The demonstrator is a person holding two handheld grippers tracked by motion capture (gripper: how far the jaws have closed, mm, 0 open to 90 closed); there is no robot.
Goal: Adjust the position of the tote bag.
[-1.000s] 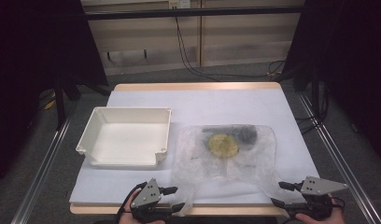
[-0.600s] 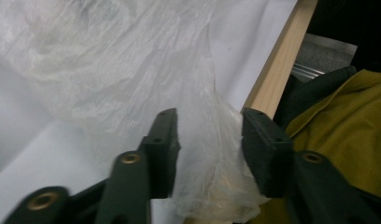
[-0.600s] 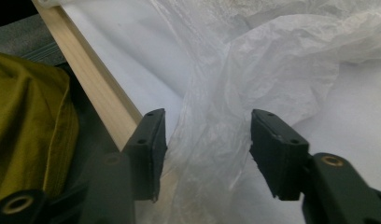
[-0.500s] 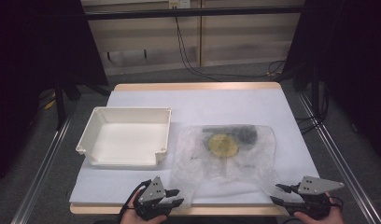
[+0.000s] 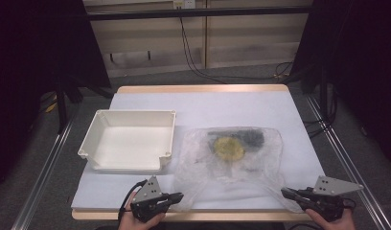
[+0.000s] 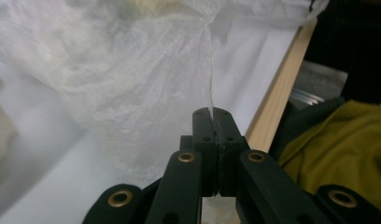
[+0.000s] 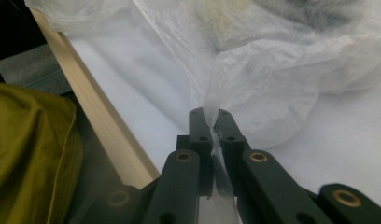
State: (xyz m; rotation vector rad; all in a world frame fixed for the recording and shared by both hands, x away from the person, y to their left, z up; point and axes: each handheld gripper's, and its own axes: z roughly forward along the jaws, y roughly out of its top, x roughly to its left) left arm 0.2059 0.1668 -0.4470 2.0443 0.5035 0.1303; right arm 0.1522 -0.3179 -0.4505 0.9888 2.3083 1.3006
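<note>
Left tool (image 5: 177,197) clenched on the plastic bag's (image 5: 232,158) near-left edge, jaws just closed; right tool (image 5: 285,192) likewise grasping its near-right corner.

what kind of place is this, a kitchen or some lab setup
Most likely a lab or recording workspace, not a kitchen: a table under a white cover stands between dark curtains, cables trail across a grey carpeted floor, and metal rails flank it. On it lie a white tray and a plastic bag.
</note>
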